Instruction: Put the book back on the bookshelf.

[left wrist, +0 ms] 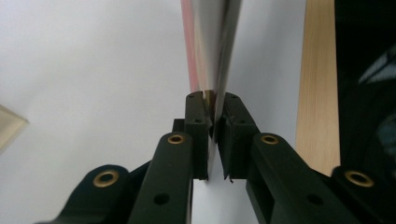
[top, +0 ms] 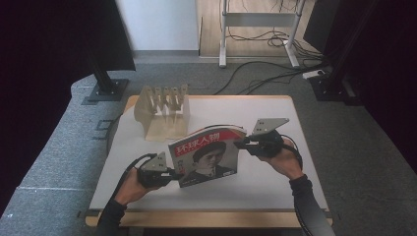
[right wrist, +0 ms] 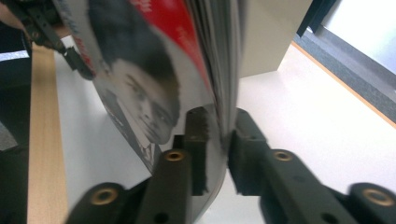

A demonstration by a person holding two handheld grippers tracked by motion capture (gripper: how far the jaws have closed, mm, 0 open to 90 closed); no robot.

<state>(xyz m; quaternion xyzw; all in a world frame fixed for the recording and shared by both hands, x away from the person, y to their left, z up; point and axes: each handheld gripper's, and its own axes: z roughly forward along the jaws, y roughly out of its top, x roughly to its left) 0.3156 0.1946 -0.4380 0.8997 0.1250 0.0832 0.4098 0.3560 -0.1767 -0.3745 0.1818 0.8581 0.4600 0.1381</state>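
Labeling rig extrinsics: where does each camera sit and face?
High view: above the person's side, looking forward and down on the table; forearms, both hands.
Left gripper view: on the left gripper, along its fingers clamping the magazine edge.
Right gripper view: on the right gripper, fingers around the magazine.
Shared: magazine, table.
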